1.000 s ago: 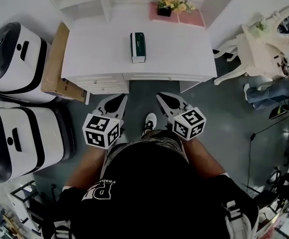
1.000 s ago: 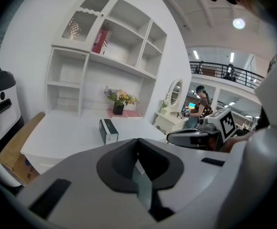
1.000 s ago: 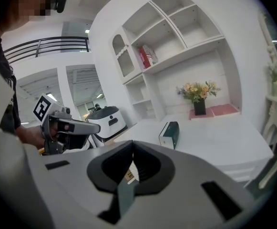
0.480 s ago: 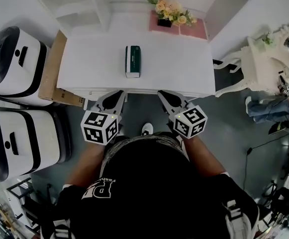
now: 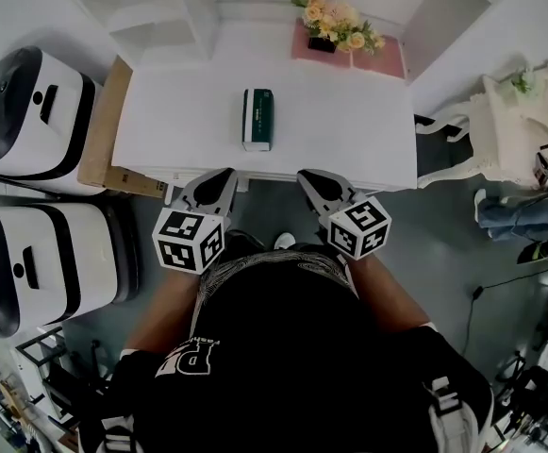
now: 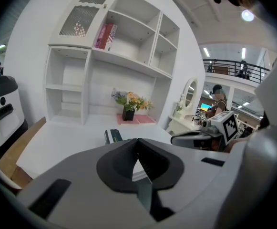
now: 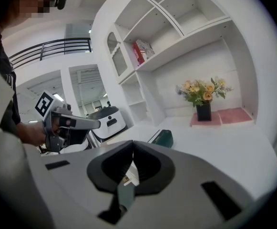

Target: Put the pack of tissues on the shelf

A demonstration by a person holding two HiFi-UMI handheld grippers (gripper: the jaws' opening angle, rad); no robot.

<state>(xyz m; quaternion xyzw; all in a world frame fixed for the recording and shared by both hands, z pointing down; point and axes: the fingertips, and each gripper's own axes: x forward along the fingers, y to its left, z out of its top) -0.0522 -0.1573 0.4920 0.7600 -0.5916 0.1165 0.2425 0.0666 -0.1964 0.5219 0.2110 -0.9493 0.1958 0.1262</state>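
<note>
You hold your left claw [image 5: 222, 176] at the near edge of the white counter [image 5: 349, 111], its jaws pressed together with nothing between them; your right claw [image 5: 308, 177] sits just beside it to the right, about level with it, and its jaws are likewise closed tight and empty; both claws point toward the counter, and neither touches anything that lies on it. The pack of tissues [image 5: 258, 118] lies flat on the counter, well apart from both claws; it is a dark green pack with a white side, its long axis running away from you; it sits roughly between the lines of the two claws, a little nearer your left one. Behind it, at the back of the counter, a bunch of flowers [image 5: 340, 25] in a dark pot stands on a pink mat [image 5: 387, 57]; the pack is well clear of both. The white shelf [image 6: 124, 56] rises from the back of the counter in open compartments; a red box [image 6: 106, 36] stands in one of the upper ones. To your left two white machines [image 5: 28, 111] with dark tops stand on the floor; a cardboard box [image 5: 104, 130] lies between the farther one and the counter's side. To your right stands a white dressing table [image 5: 509, 125] with an oval mirror.
</note>
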